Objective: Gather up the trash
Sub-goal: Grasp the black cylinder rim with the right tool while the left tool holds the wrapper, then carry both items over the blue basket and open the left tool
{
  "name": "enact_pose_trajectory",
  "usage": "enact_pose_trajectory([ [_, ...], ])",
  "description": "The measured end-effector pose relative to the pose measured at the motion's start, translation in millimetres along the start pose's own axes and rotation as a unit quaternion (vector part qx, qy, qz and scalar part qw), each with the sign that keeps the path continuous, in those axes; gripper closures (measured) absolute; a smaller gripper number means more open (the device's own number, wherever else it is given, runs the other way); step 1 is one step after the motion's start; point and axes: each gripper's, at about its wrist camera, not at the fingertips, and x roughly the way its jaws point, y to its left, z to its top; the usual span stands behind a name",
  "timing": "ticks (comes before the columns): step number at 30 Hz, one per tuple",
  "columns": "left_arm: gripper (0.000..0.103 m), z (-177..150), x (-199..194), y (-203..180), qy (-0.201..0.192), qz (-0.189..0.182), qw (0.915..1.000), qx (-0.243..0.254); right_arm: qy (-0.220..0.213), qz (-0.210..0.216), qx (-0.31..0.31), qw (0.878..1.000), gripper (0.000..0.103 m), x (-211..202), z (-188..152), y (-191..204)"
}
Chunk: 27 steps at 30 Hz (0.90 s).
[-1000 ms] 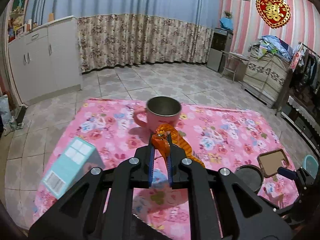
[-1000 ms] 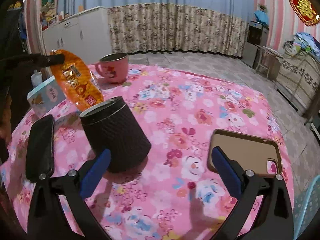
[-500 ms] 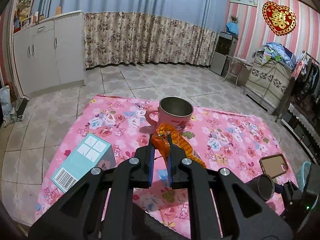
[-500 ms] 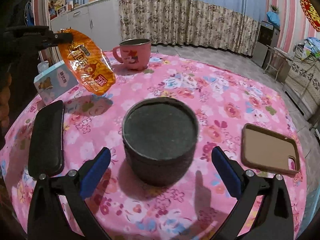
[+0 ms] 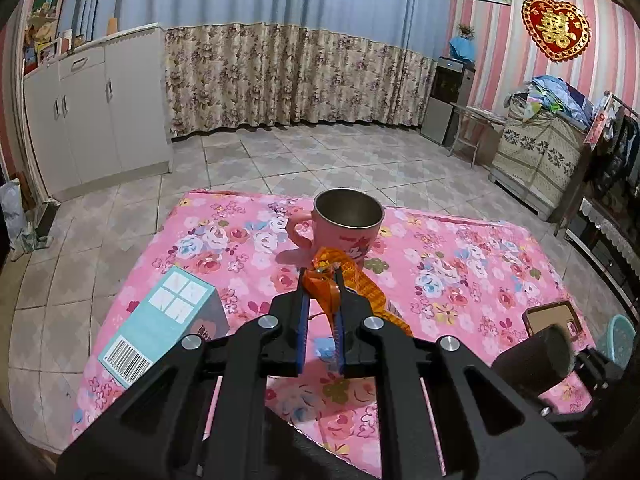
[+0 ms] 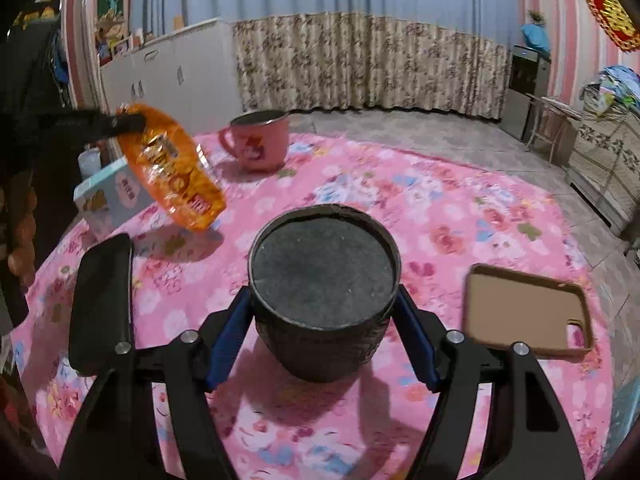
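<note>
Big bench [image 6: 460, 216] under a pink floral cloth, mostly soft and flat; on it a teal cardboard box [image 5: 160, 320], a pink enamel-looking mug [image 5: 344, 224], a tan phone case [image 6: 528, 312] and a dark slab [image 6: 102, 300]; the black ribbed paper cup [image 6: 324, 292] sits between the right tongs [image 6: 324, 312], pads touching its sides, so pinched I'd say; left tongs [image 5: 320, 292] pressed together on the crinkly orange snack wrapper [image 6: 172, 168], hanging clear above the bench; so roughly halfway I'd guess: both bits of trash grabbed, nothing binned yet, no bin I can see.
</note>
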Motion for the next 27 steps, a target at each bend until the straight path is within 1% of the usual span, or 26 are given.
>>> enact_pose_trajectory([
  [4, 0.094, 2.3, -2.7, -8.9, -0.005, -0.008, 0.9999, 0.006, -0.006, -0.021, 0.016, 1.0, 0.034, -12.0, 3.8, -24.3],
  [8, 0.094, 2.7, -5.7, -29.7, -0.006, -0.002, 0.9993, 0.037, -0.016, -0.051, 0.029, 0.998, 0.034, -40.9, 2.1, -59.2],
  [12, 0.094, 5.0, -14.0, -56.4, -0.011, -0.031, 0.9985, 0.043, -0.018, -0.089, 0.028, 0.995, 0.034, -73.5, -7.5, -99.4],
  [16, 0.094, 0.1, -25.0, -106.4, -0.016, -0.042, 0.9965, 0.071, -0.023, -0.128, 0.049, 0.99, 0.034, -113.5, -20.7, -147.7],
  [19, 0.094, -3.5, -36.3, -143.5, -0.018, -0.064, 0.9938, 0.089, -0.024, -0.161, 0.057, 0.985, 0.034, -145.2, -32.3, -184.4],
  [22, 0.094, -6.1, -53.1, -190.2, -0.02, -0.085, 0.9894, 0.116, -0.025, -0.194, 0.069, 0.978, 0.034, -178.9, -46.0, -224.0],
  [27, 0.094, -2.7, -80.9, -252.1, -0.029, -0.127, 0.9813, 0.142, -0.036, -0.225, 0.11, 0.967, 0.034, -223.4, -66.4, -271.4],
])
